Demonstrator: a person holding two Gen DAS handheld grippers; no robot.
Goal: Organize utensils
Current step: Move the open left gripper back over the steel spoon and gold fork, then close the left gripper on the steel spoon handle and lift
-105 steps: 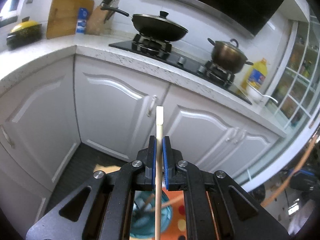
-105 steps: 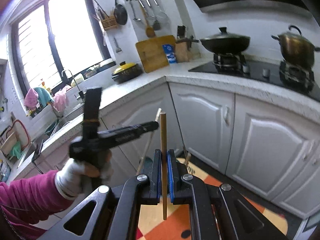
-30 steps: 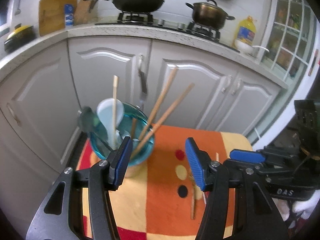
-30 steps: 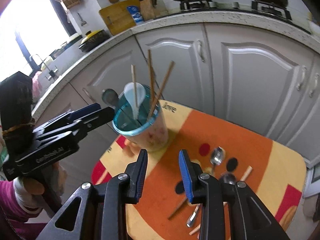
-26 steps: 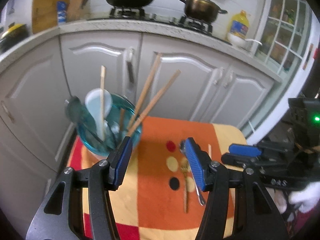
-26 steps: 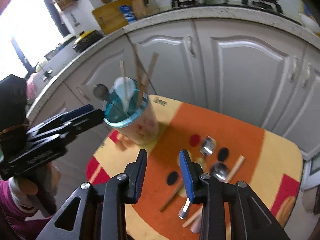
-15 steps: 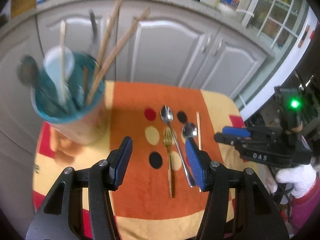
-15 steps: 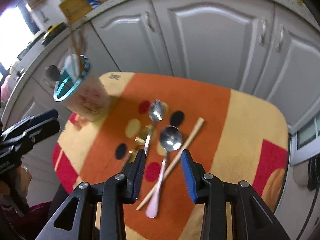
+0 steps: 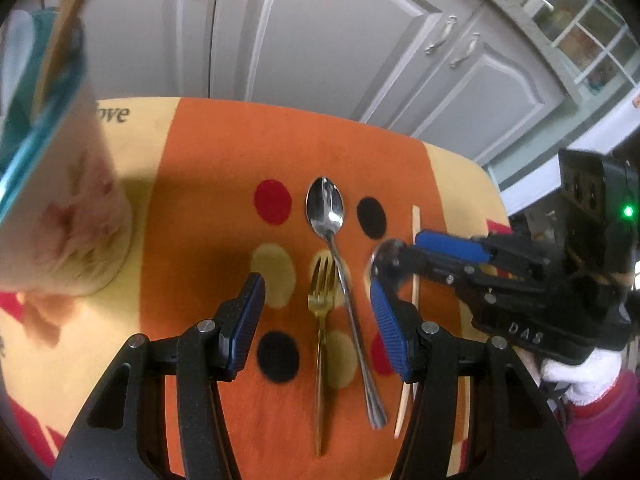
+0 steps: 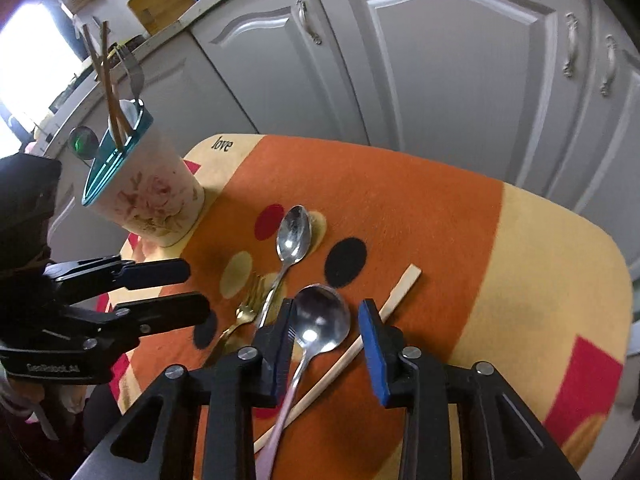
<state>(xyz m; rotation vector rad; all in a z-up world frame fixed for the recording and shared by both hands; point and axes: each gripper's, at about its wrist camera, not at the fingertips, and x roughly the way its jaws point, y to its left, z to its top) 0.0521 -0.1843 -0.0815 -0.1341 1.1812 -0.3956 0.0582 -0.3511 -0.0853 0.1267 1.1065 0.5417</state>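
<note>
Loose utensils lie on an orange and yellow mat [image 9: 224, 152]. A gold fork [image 9: 320, 320] and a silver spoon [image 9: 326, 208] lie side by side, and my left gripper [image 9: 316, 292] hangs open just above them, its jaws to either side of the pair. My right gripper [image 10: 326, 312] straddles the bowl of a pink-handled spoon [image 10: 320, 316]; its jaws are closing but the pads stand clear of the spoon. A wooden chopstick [image 10: 400, 284] lies under the right finger. The floral cup [image 10: 148, 196] with a teal rim holds chopsticks and spoons at the mat's left.
Grey cabinet doors [image 10: 440, 60] rise right behind the mat. The two grippers are close together: the right gripper [image 9: 396, 254] sits just right of my left fingers, and the left gripper [image 10: 196, 290] sits left of my right ones. A gloved hand [image 9: 580, 376] holds the right tool.
Both grippers, which held chopsticks a few seconds ago, are without them and have sunk toward the mat. The cup has slid to the views' left edge and the loose utensils have come between the jaws.
</note>
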